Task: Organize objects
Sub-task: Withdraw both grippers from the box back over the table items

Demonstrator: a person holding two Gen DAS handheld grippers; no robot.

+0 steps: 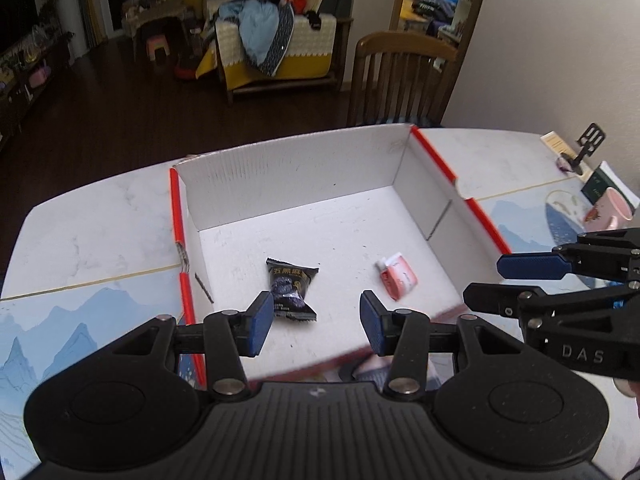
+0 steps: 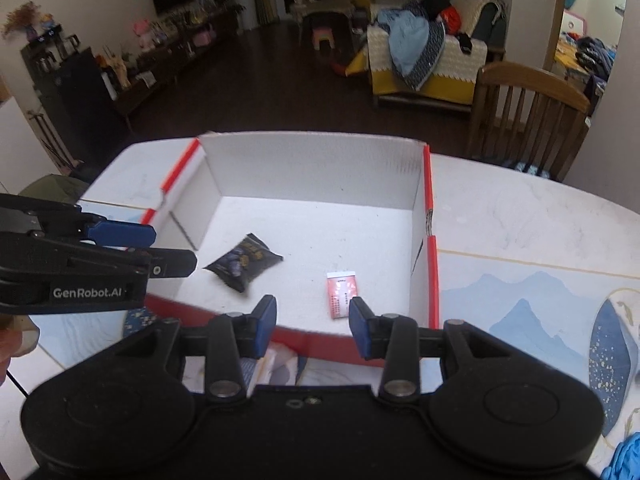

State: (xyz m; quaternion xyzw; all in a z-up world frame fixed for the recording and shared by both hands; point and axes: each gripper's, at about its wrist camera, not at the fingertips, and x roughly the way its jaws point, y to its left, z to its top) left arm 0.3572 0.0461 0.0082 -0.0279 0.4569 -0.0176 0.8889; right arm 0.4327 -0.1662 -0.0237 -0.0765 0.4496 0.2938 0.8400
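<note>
**Both tools empty above the box**

Left tool [image 1: 316,322] and right tool [image 2: 312,320] hang spread, pinching nothing, over the near wall of the white box [image 1: 304,160] on the tabletop [image 1: 100,216]. Black snack packet [image 1: 292,290] and pink packet [image 1: 398,276] lie apart on its floor. That drop looks finished; next likely calls for finding another loose item.

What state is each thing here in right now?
Box: open-topped, on the table.
Black snack packet: lying on the box floor.
Pink packet: lying on the box floor, apart from the black one.
Left gripper: jaws open, empty.
Right gripper: jaws open, empty.
</note>
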